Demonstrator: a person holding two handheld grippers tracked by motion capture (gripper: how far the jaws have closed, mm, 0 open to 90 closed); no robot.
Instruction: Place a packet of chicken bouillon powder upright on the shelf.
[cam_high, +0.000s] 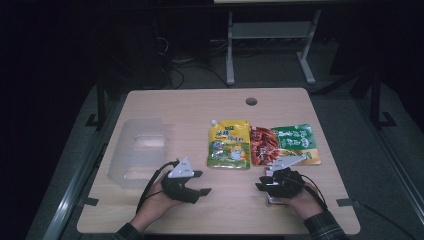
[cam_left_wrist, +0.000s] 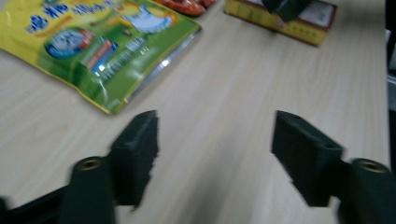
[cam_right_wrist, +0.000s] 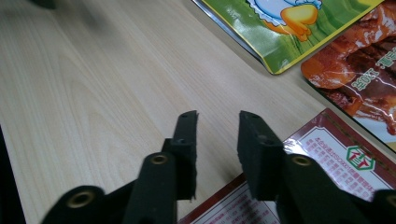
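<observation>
hovering over bare wood, left gripper (cam_left_wrist: 215, 154) wide, right gripper (cam_right_wrist: 217, 140) narrow — seemingly empty — above red box (cam_right_wrist: 327, 163) edge

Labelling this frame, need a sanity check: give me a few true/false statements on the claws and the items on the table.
1. The left claw has nothing between its jaws. True.
2. The yellow-green pouch lies inside the clear plastic container. False: it lies flat on the table, to the right of the container.
3. The right claw hangs over a red-bordered packet. True: the packet lies under its jaws, which stand apart and clamp nothing.
4. The red and green pouch lies left of the yellow-green pouch. False: it lies to its right, edges close together.
5. The container sits at the table's right edge. False: it sits on the left side.
</observation>
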